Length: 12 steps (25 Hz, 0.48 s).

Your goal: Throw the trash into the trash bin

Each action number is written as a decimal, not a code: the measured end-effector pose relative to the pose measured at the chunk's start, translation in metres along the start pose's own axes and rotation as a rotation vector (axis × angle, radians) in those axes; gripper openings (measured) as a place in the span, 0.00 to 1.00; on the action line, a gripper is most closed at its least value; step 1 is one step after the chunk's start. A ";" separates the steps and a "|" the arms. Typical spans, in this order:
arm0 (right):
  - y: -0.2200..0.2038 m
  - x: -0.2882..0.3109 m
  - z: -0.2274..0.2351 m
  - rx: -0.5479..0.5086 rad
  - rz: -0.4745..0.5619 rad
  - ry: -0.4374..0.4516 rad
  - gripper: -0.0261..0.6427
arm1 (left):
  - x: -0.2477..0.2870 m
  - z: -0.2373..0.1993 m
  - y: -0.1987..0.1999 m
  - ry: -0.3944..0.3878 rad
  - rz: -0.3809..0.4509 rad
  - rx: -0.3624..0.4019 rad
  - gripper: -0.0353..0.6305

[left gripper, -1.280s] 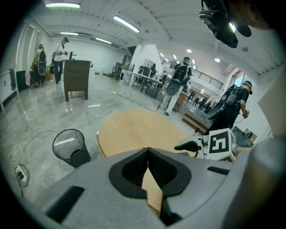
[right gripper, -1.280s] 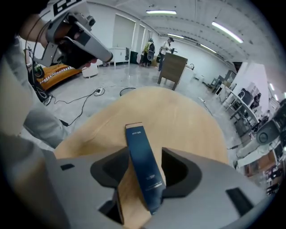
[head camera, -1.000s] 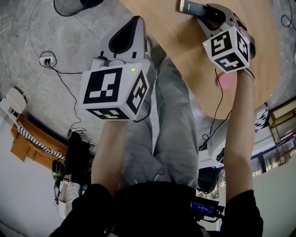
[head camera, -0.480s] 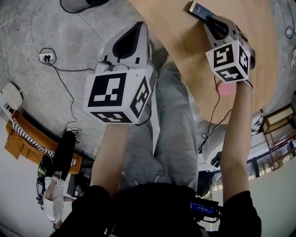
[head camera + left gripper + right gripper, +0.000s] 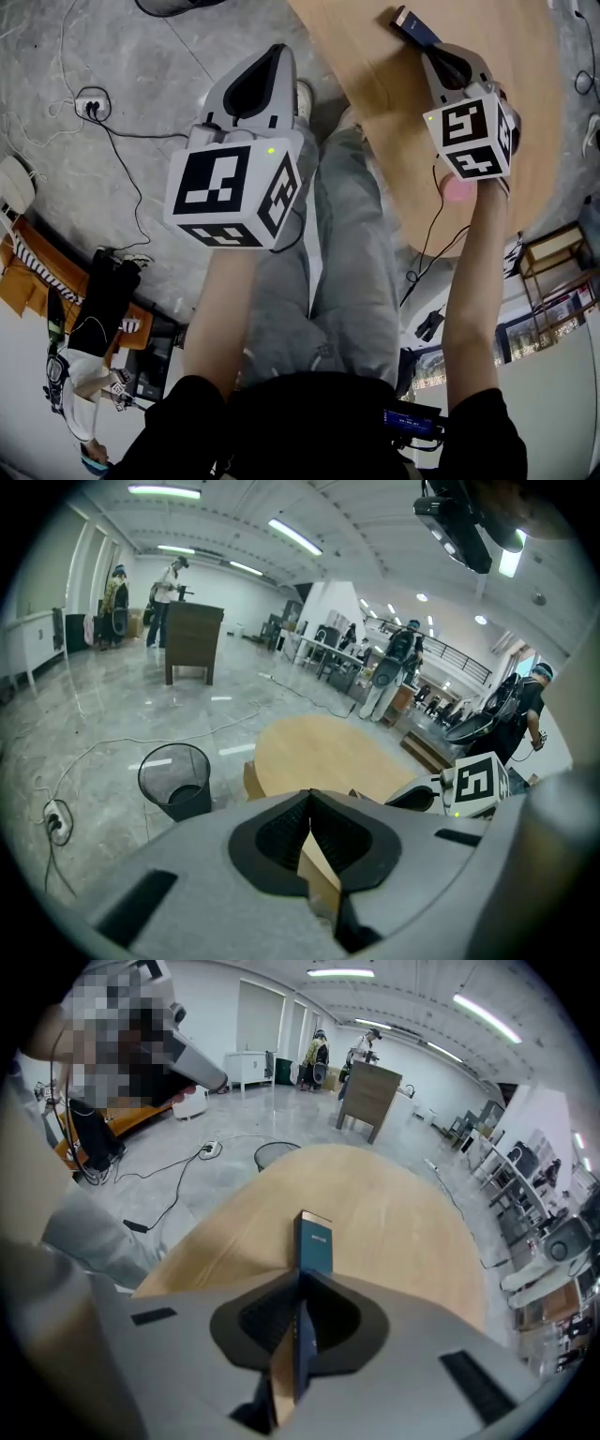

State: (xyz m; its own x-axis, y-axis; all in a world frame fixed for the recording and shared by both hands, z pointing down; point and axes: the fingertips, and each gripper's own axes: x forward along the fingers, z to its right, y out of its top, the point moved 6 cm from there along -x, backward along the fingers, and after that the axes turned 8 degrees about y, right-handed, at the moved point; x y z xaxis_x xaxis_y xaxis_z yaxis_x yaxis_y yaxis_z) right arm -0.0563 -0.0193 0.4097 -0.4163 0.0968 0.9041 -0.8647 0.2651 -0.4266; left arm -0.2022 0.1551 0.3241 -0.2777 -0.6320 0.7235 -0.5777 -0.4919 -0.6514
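A flat dark-blue box (image 5: 314, 1239) stands on edge between the jaws of my right gripper (image 5: 300, 1281), which have just been closing and now pinch it. In the head view that gripper (image 5: 433, 47) is over the round wooden table (image 5: 394, 103), and the box (image 5: 413, 23) sticks out past its tips. My left gripper (image 5: 311, 797) is shut with nothing in it. It hangs over the floor by the table's edge (image 5: 319, 752) and is also seen in the head view (image 5: 272, 54). A black mesh trash bin (image 5: 176, 782) stands on the floor left of the table, beyond the table (image 5: 274, 1154) in the right gripper view.
Cables and a power socket (image 5: 92, 110) lie on the grey floor. My legs in grey trousers (image 5: 347, 272) are beside the table edge. A dark wooden cabinet (image 5: 192, 639) and several people stand far off in the hall.
The head view has drifted, so the table and right gripper sit slightly further right in the picture. The left gripper has shifted a little over the floor. The blue box stays at the right gripper's tips.
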 end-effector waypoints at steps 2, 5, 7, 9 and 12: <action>0.014 0.000 -0.003 0.014 0.040 0.000 0.08 | 0.000 -0.007 0.001 0.006 0.003 -0.010 0.06; 0.041 0.004 -0.006 0.018 0.111 0.002 0.08 | -0.002 -0.023 0.005 0.026 0.016 -0.027 0.06; 0.064 0.008 -0.009 0.000 0.147 0.003 0.08 | -0.005 -0.038 0.009 0.044 0.027 -0.036 0.06; 0.089 0.013 -0.013 -0.012 0.184 0.009 0.08 | -0.009 -0.056 0.015 0.066 0.041 -0.042 0.06; 0.117 0.010 -0.019 -0.031 0.234 0.027 0.08 | -0.023 -0.071 0.027 0.113 0.076 -0.053 0.06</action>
State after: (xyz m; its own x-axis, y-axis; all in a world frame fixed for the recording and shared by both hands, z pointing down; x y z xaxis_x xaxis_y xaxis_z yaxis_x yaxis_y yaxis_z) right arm -0.1566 0.0307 0.3697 -0.5965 0.1842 0.7812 -0.7362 0.2622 -0.6239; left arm -0.2663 0.1988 0.3064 -0.4051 -0.5929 0.6959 -0.5908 -0.4111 -0.6942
